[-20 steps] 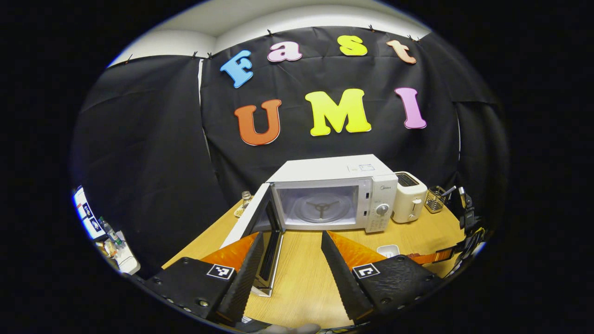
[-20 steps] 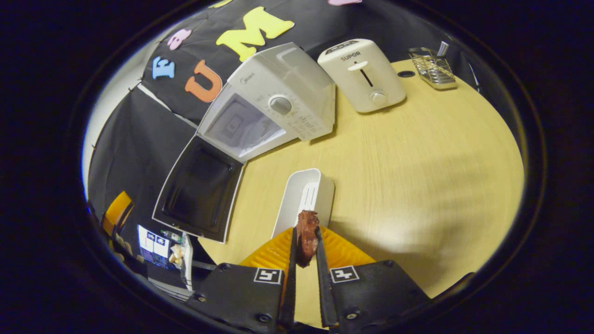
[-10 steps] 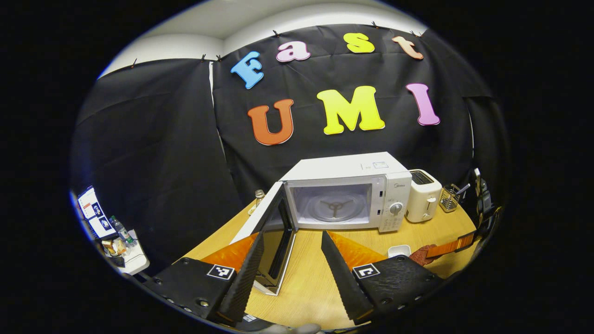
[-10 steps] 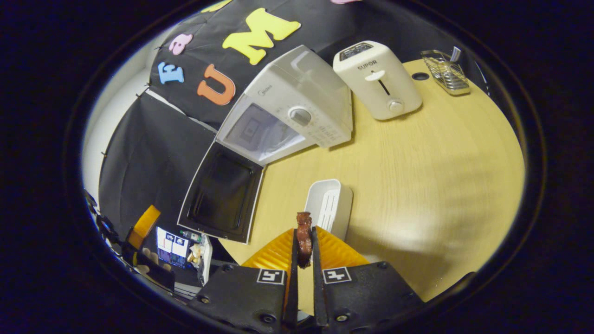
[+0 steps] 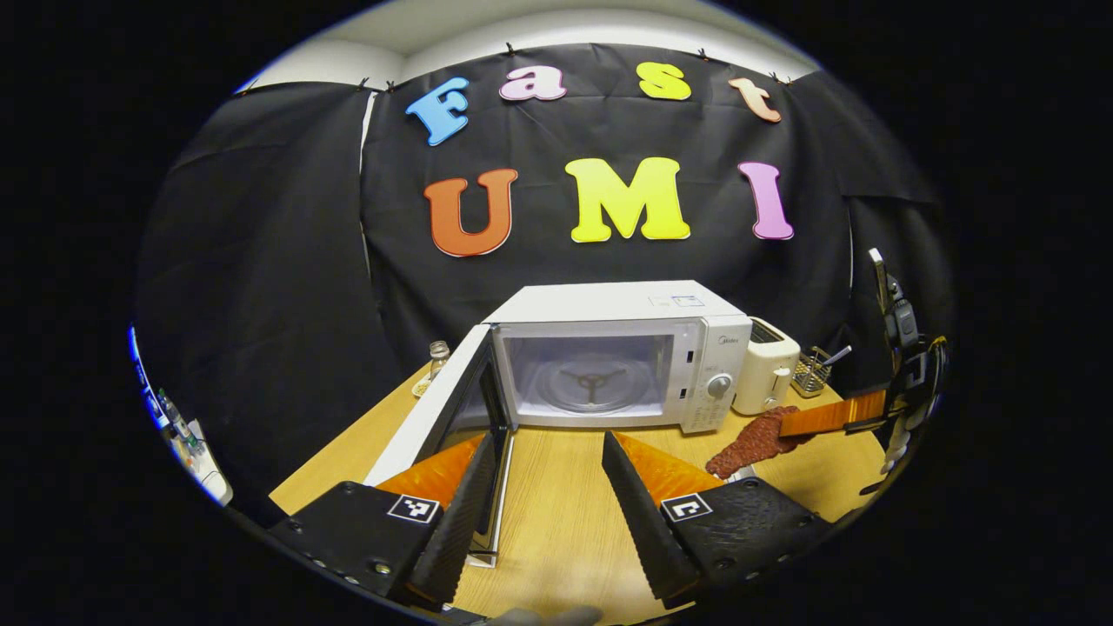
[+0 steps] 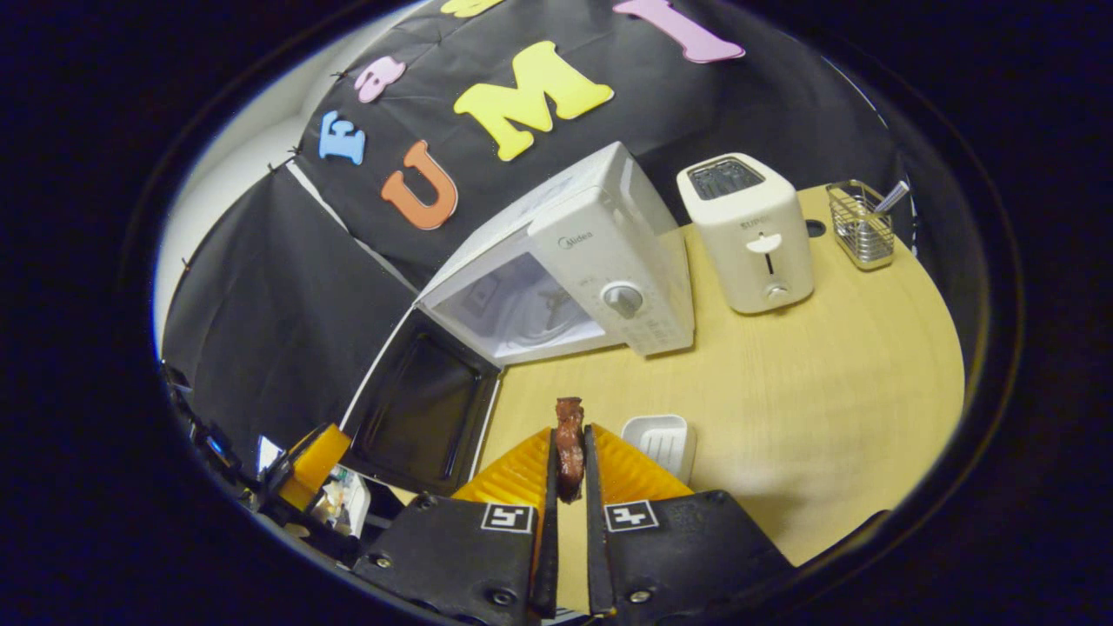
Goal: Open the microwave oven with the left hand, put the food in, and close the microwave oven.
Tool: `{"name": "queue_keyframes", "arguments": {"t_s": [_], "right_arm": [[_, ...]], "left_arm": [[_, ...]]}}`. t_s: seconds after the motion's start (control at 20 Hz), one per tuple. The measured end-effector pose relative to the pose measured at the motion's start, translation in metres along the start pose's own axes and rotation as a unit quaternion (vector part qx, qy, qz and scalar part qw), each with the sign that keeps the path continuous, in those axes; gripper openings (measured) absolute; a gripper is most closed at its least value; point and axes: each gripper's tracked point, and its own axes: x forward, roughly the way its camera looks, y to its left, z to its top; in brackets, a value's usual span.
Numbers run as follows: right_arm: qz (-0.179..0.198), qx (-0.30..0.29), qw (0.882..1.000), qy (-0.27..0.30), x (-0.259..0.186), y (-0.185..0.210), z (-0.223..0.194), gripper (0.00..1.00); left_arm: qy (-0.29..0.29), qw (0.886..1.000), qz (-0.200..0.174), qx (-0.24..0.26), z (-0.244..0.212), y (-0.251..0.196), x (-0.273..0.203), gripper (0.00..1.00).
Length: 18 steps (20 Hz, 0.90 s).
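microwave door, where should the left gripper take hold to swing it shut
Judging from the left gripper view, take the white microwave door at its free outer edge, coming from its outer white face: it hangs wide open, hinged at the cavity's left, so that edge is nearest the open left gripper.

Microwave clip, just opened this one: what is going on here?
A person is loading the microwave oven, a claw in each hand. Its door already hangs wide open and the turntable inside is bare. The right claw is shut on a reddish-brown piece of food, held in the air above the wooden table near a small white dish, not yet in the cavity. The left claw is open, holding nothing, in front of the door.
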Motion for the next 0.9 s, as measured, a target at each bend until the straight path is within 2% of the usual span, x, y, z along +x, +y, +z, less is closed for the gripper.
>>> {"name": "queue_keyframes", "arguments": {"t_s": [0.25,0.45,0.7,0.9], "right_arm": [[-0.003,0.001,0.999,-0.041,0.075,0.046,0.001,0.16],[0.013,0.055,0.995,-0.082,0.143,0.08,0.007,0.17],[0.019,0.138,0.981,-0.133,0.218,0.099,0.017,0.17],[0.009,0.174,0.969,-0.175,0.266,0.108,0.03,0.17]], "left_arm": [[-0.007,1.0,-0.023,0.005,0.008,0.02,-0.016,0.78],[-0.017,0.999,-0.037,0.019,0.016,0.032,-0.031,0.77],[-0.032,0.998,-0.051,0.027,0.025,0.043,-0.045,0.77],[-0.032,0.998,-0.048,0.041,0.021,0.061,-0.047,0.77]]}}
